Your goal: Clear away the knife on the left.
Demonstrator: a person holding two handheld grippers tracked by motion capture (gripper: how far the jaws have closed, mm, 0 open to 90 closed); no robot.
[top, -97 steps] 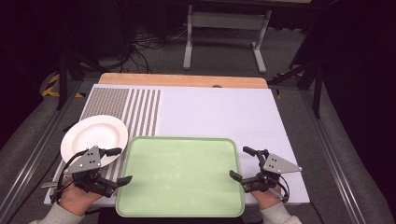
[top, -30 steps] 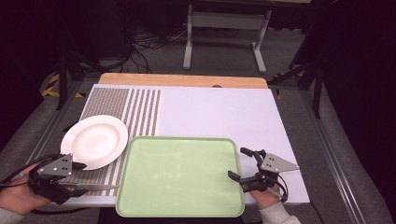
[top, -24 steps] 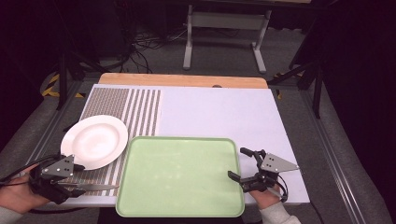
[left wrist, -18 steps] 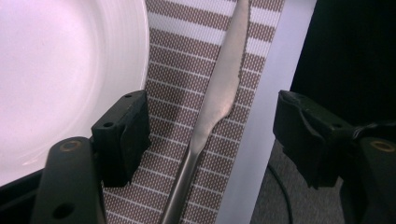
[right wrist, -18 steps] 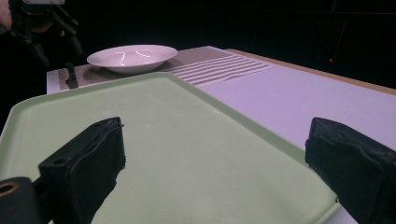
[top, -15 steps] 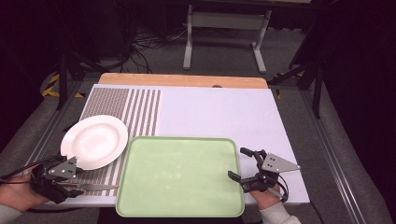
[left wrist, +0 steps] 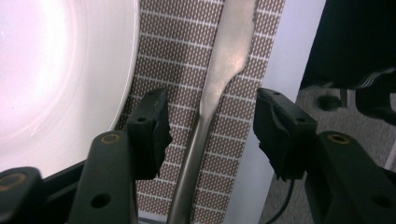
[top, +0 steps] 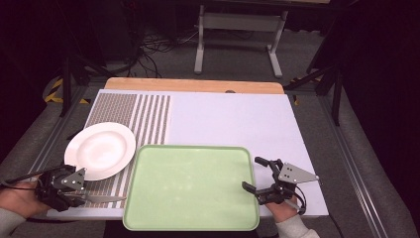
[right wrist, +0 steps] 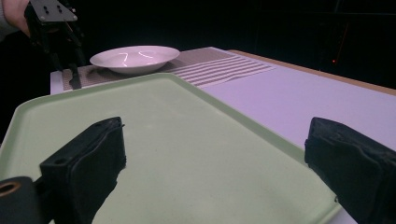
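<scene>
No text, label, brand, number or sign could be read in any of the views.

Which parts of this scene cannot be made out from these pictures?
- Flat silver metal utensil: both ends run off the left gripper view's edges, so its type is unclear.
- In the high view the left tool hides its handle.
- Round white ceramic plate: overexposed and cut off at the left edge.
- Pale green plastic tray: the right tool's black jaws cover its near edge.
</scene>
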